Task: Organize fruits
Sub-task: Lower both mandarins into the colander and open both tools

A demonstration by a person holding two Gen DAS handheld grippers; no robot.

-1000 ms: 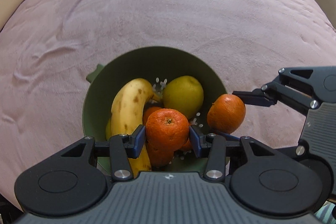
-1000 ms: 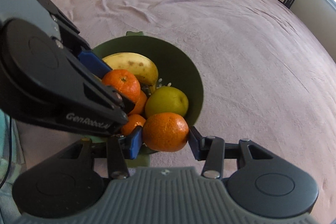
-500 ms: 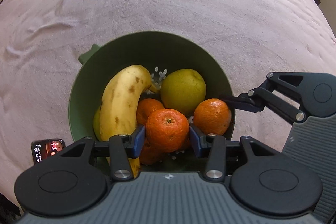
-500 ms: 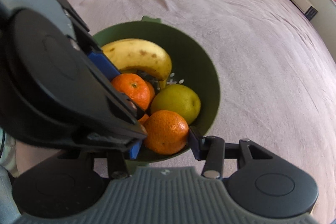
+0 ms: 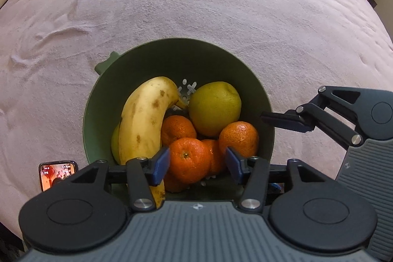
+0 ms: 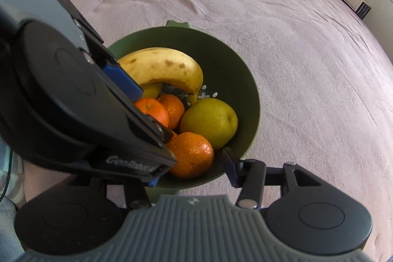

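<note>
— Letting go now? Where are the oranges?

— Yes. My left gripper [image 5: 197, 165] is opening over the green bowl [image 5: 137, 70]. Its orange [image 5: 189, 160] sits between the pads, on the pile in the bowl.

— And the other one?

— My right gripper [image 6: 194, 170] is opening too. Its orange [image 6: 192, 154] lies inside the bowl, by the near rim. I think both hands lift next.

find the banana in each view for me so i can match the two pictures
Left wrist view: the banana runs up the left side of the green bowl, left of the mandarins.
Right wrist view: the banana arches across the far part of the bowl, above the mandarins.
Shared landmark: the yellow-green round fruit by the banana's stem tip.
</note>
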